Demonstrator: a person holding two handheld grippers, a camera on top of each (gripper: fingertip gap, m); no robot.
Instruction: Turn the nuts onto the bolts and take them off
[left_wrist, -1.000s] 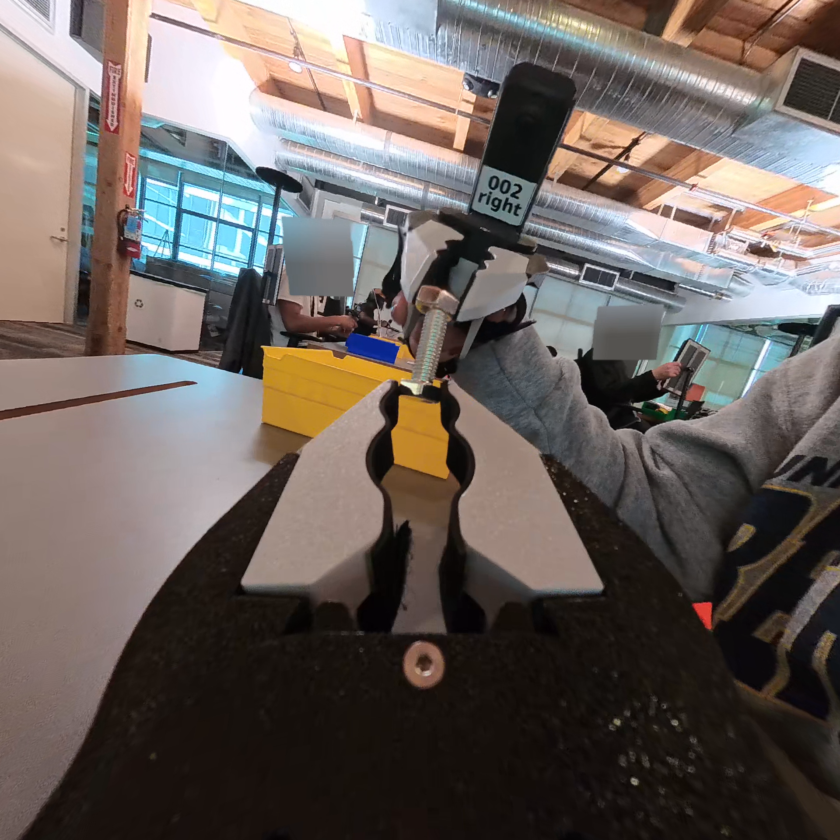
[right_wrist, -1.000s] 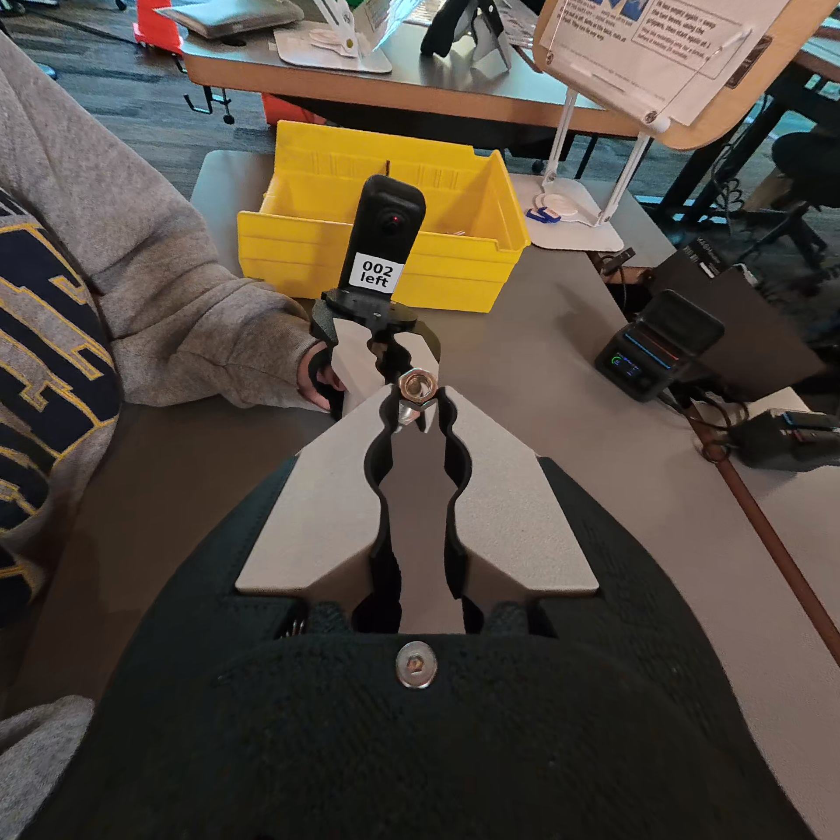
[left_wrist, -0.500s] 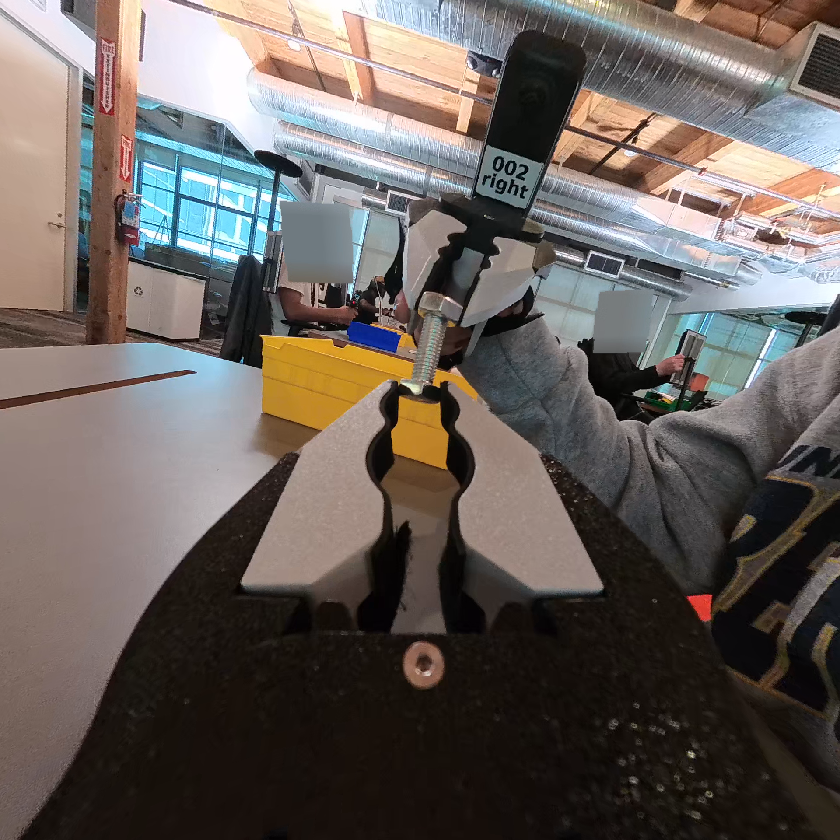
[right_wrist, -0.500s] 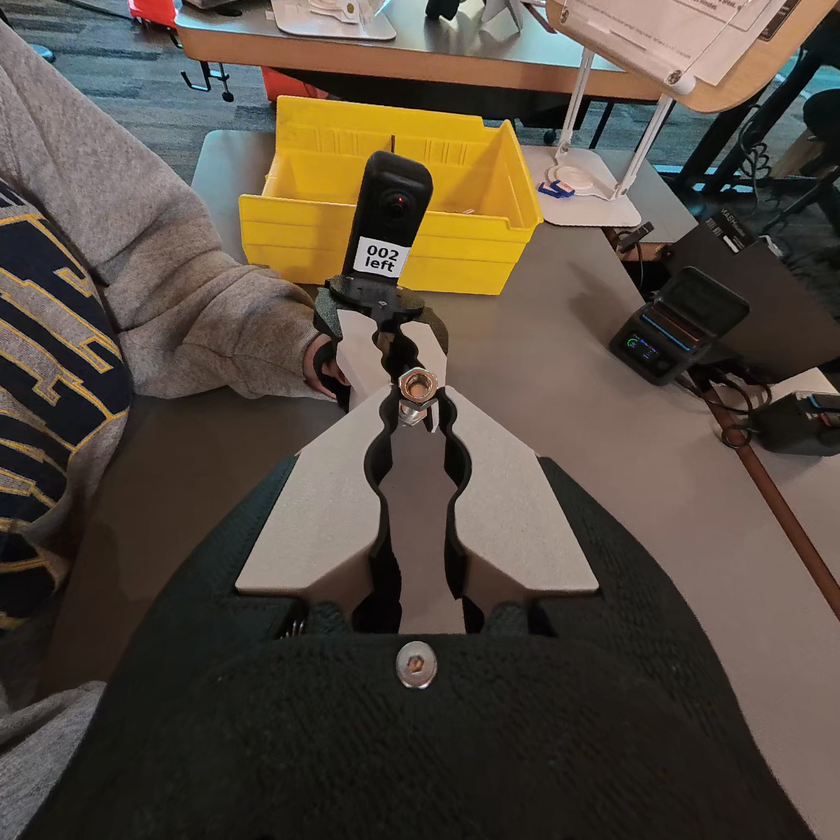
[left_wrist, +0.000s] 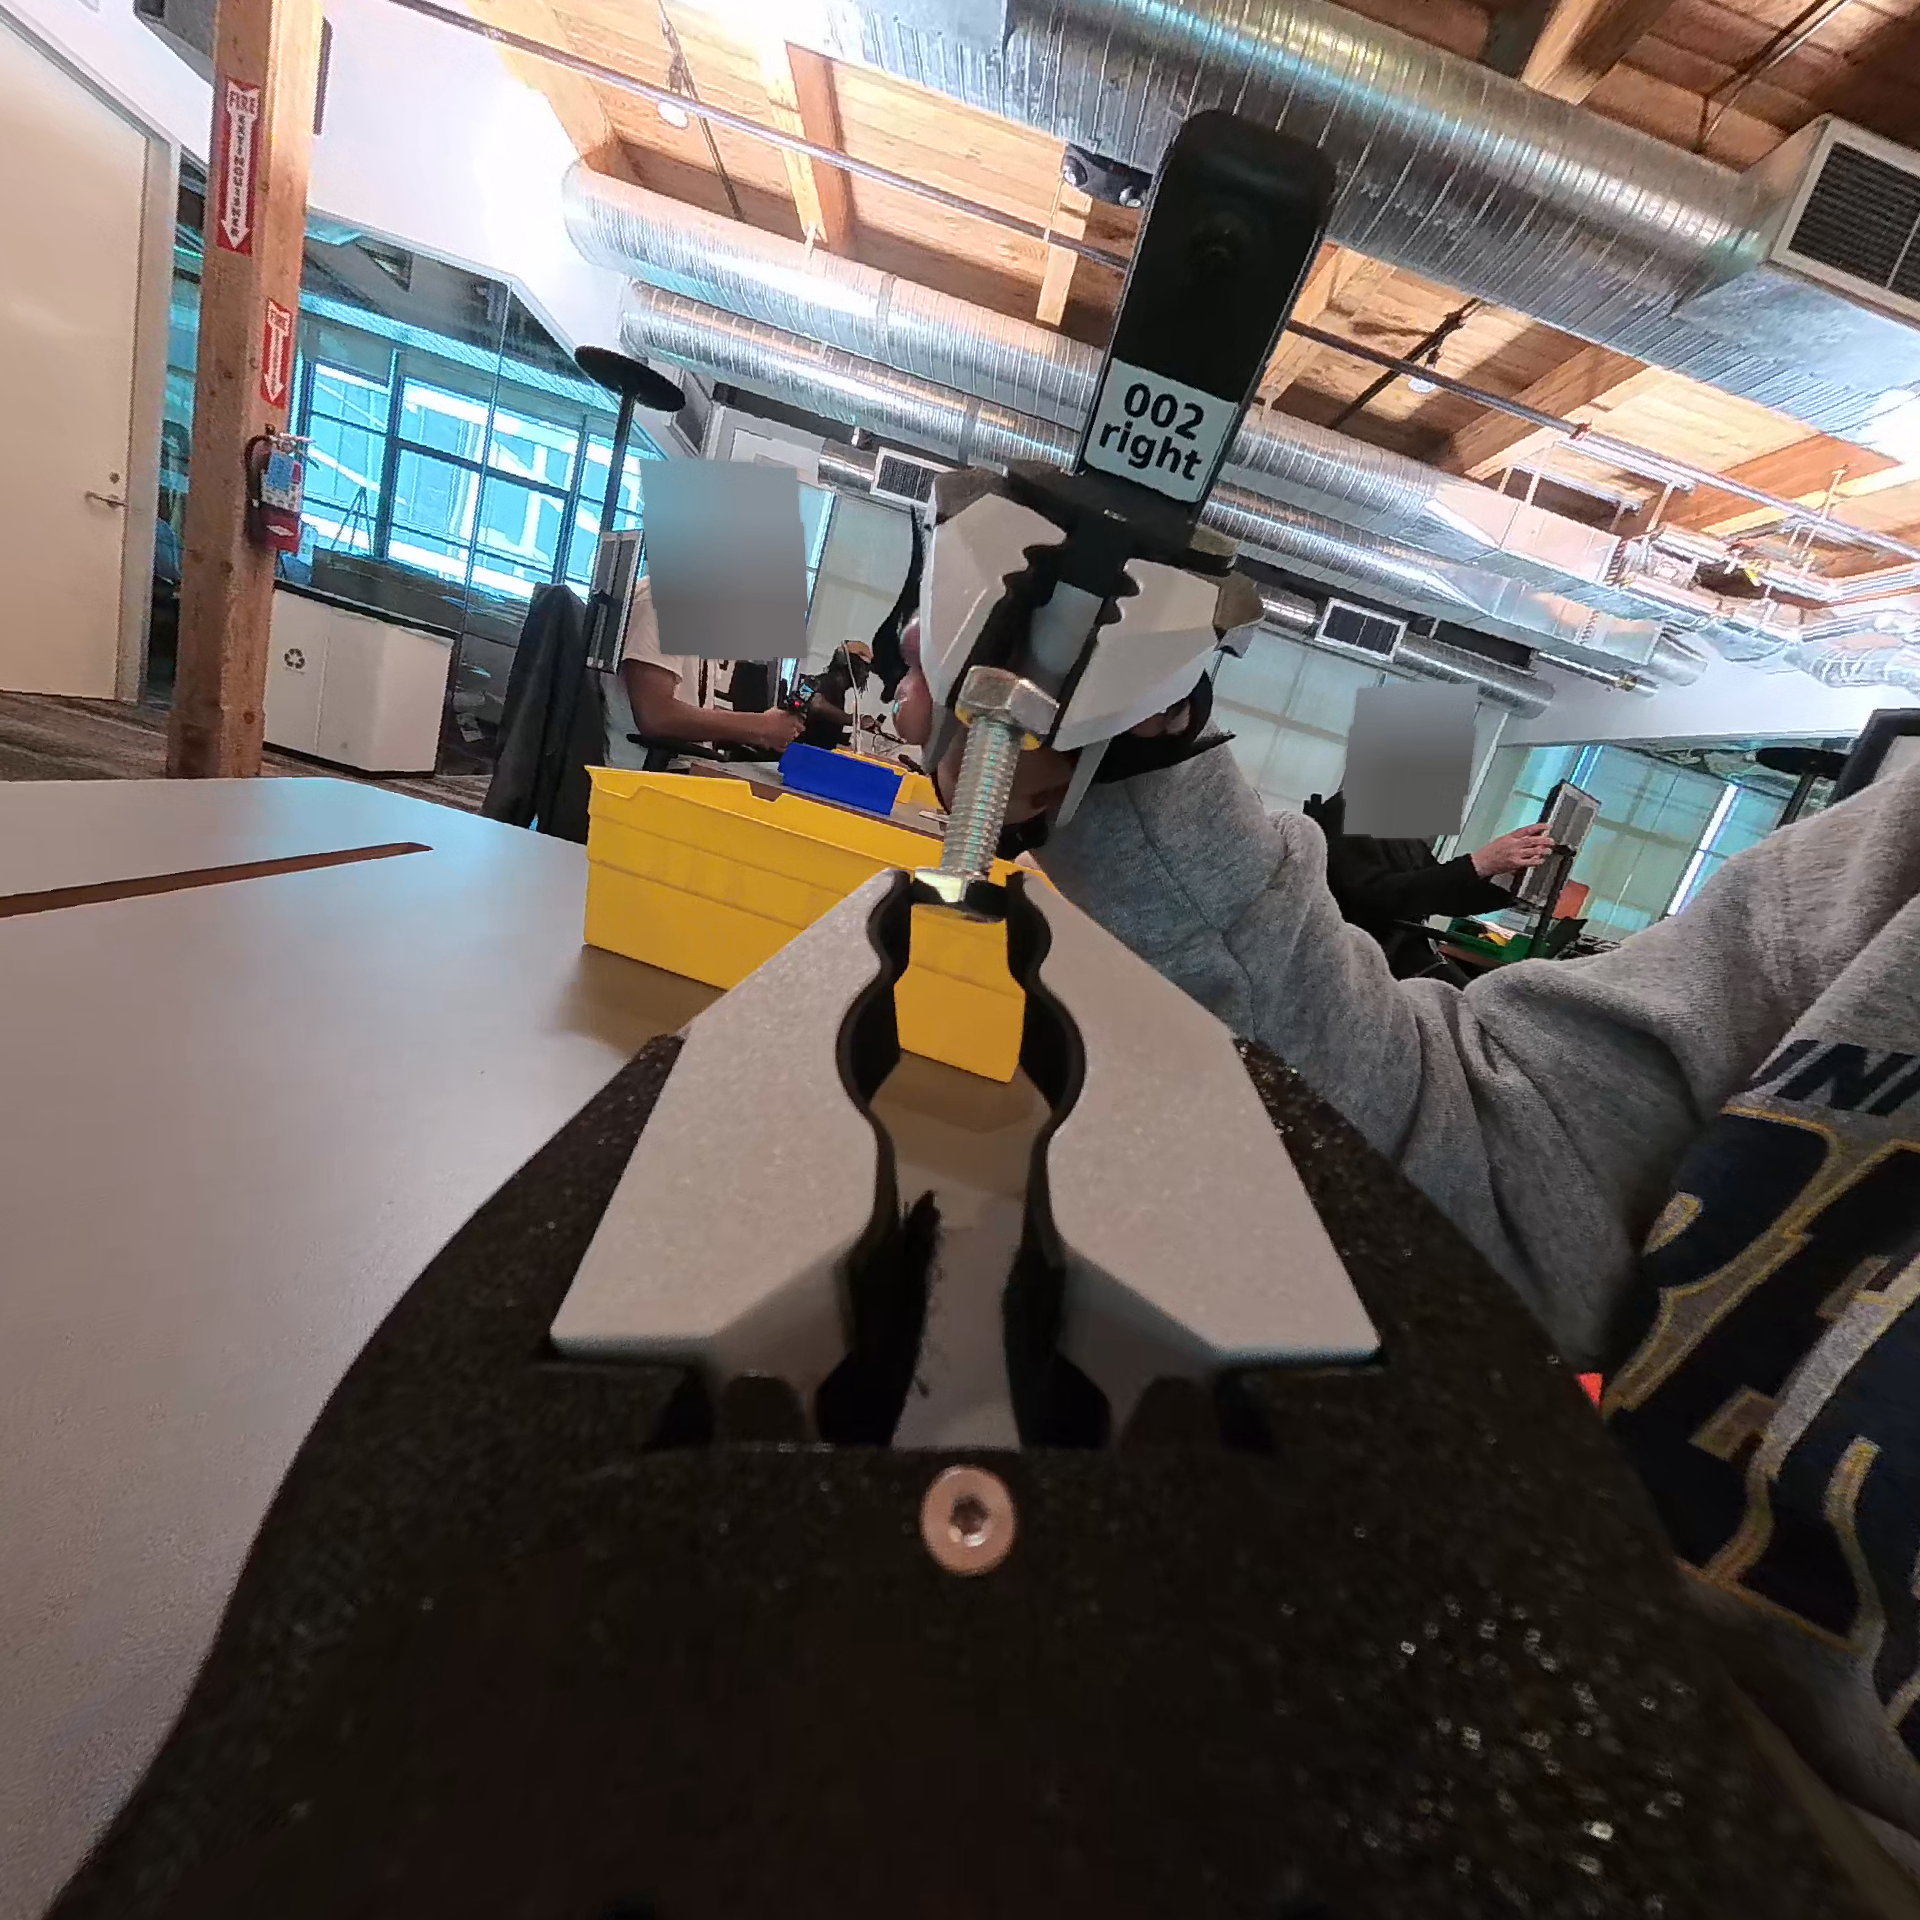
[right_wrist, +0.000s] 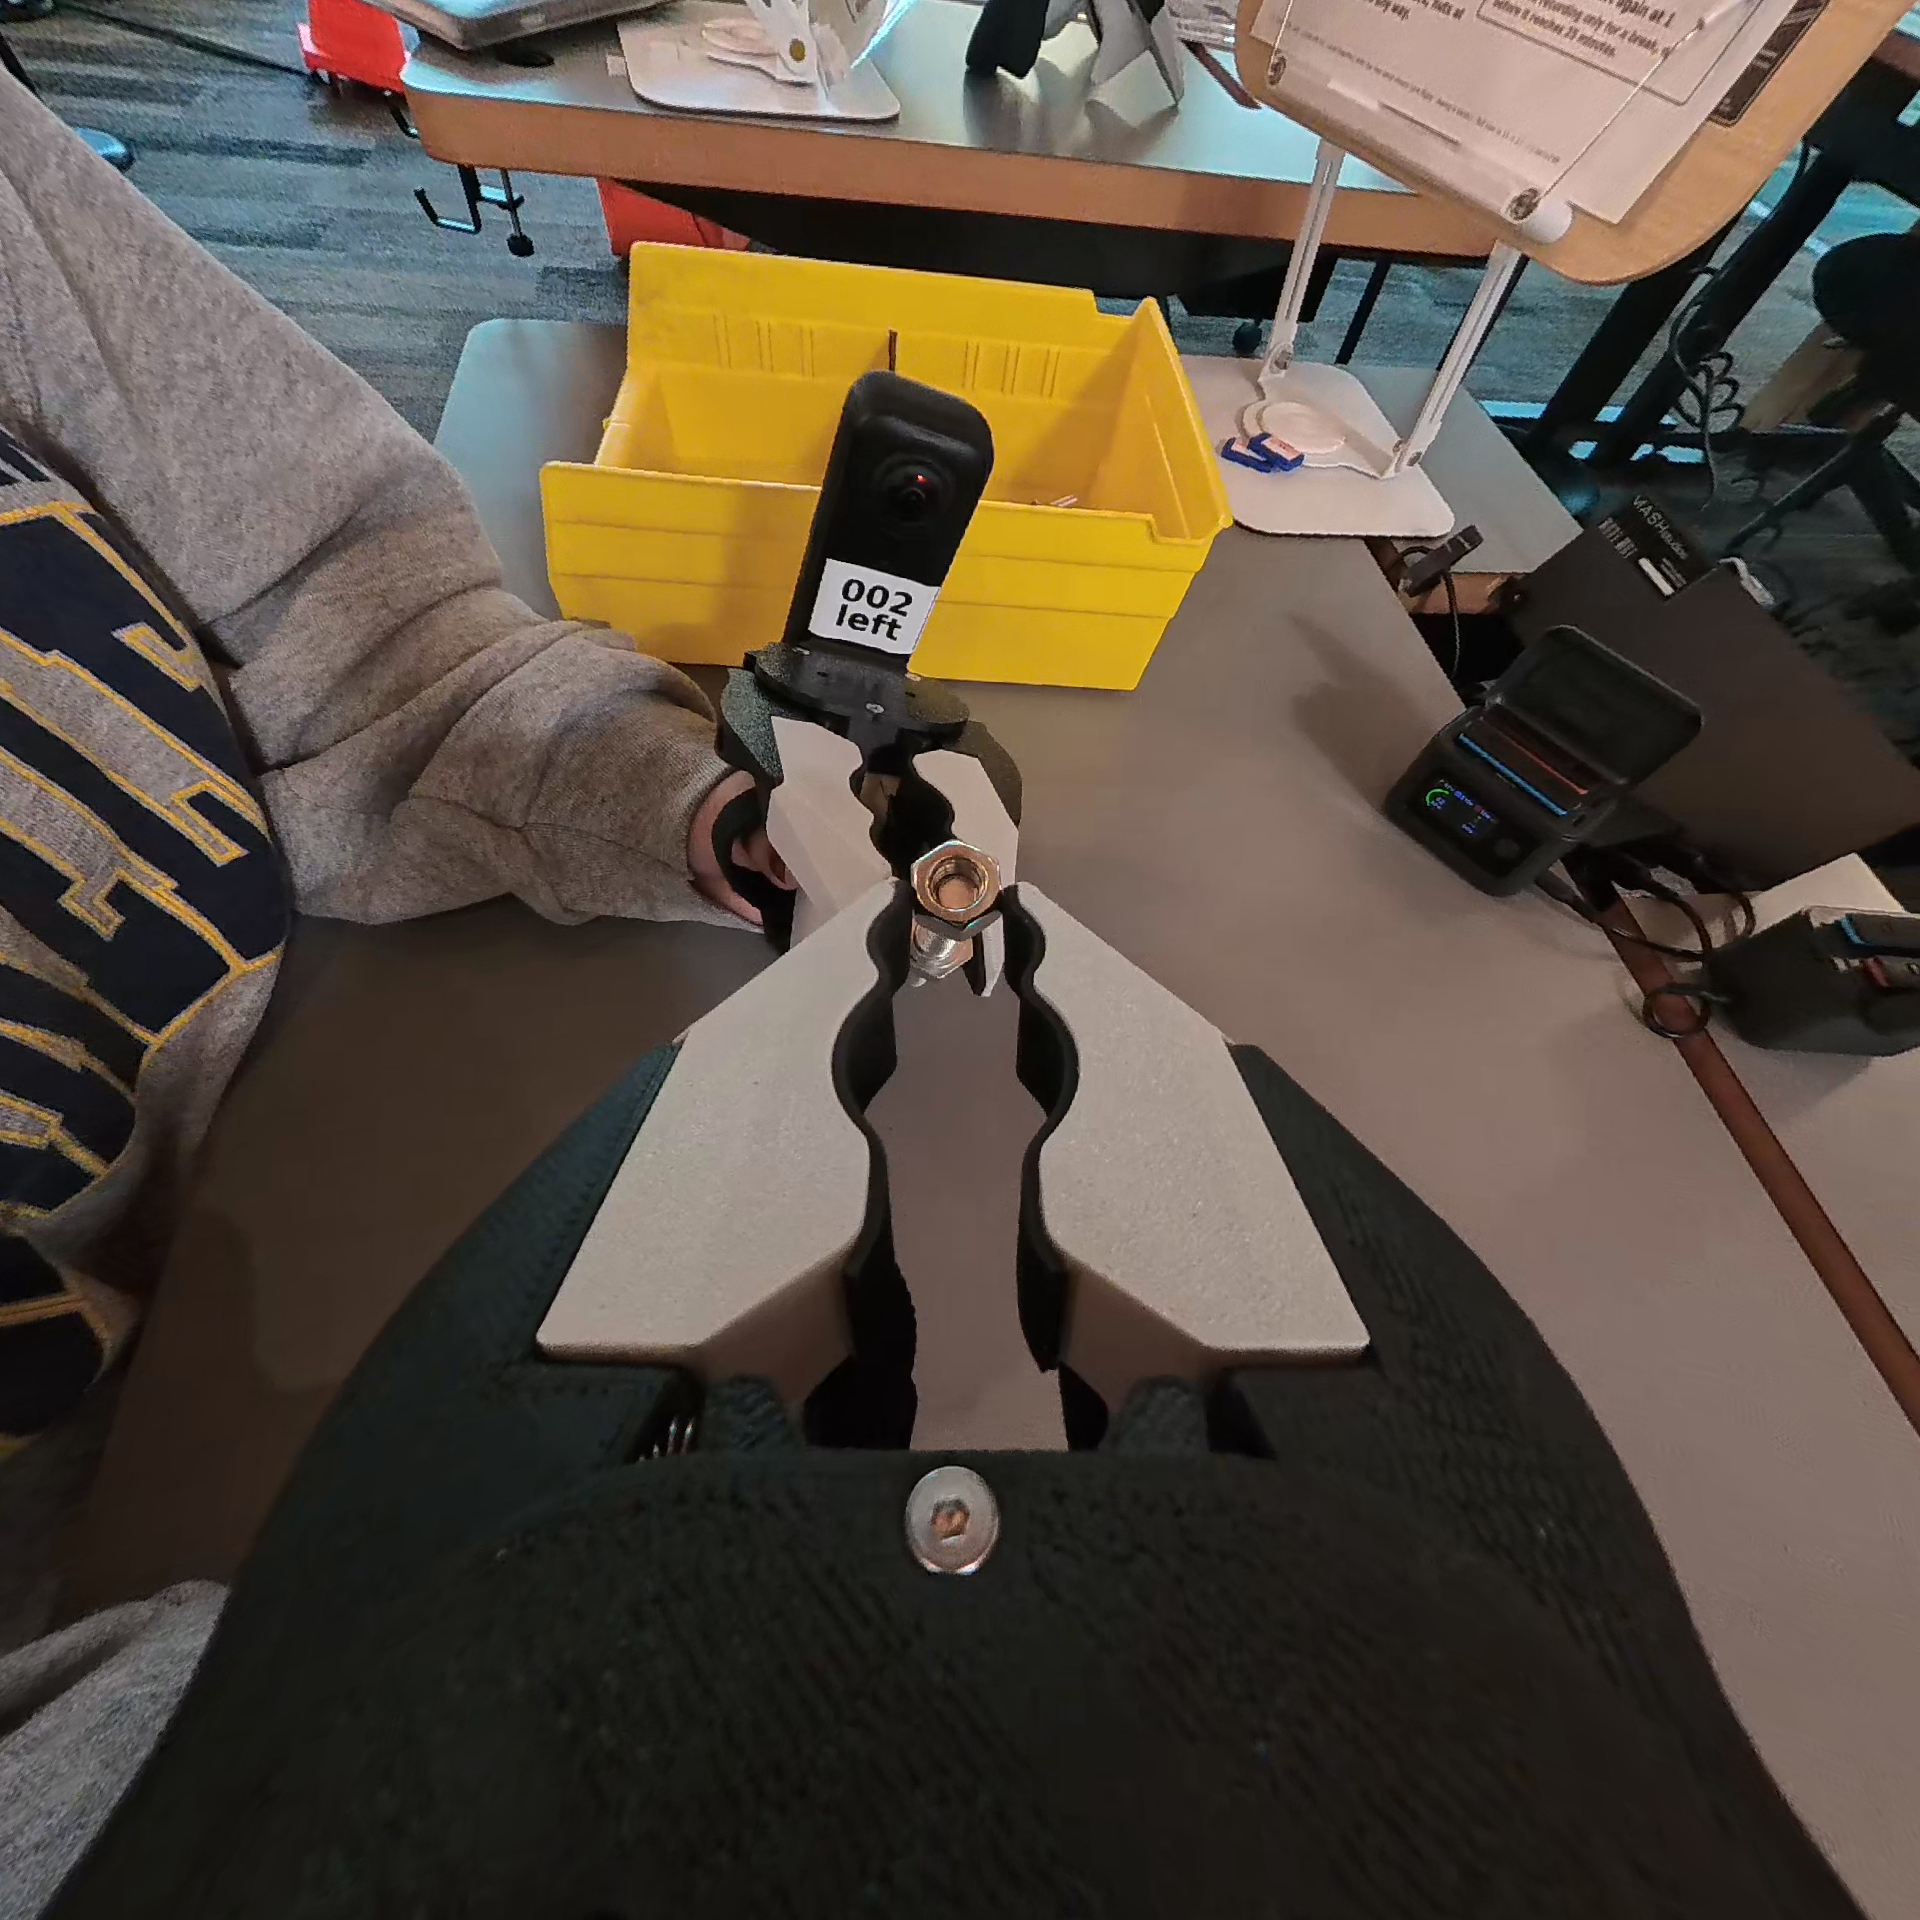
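Your bolt (left_wrist: 985, 792) stands nearly upright in the air in front of the yellow bin (left_wrist: 748, 883), hex head on top in the left wrist view. Your left gripper (left_wrist: 961, 894) is closed on something metal at the shaft's lower end; whether it's the nut or bare thread, that view can't tell you. The right wrist view looks down instead and shows a nut (right_wrist: 954, 885) pinched at your right gripper's (right_wrist: 956, 904) fingertips, thread below it. Only that view shows the bin's open inside and the small black device (right_wrist: 1538, 764) right of the bin on the grey table (right_wrist: 1299, 1018).
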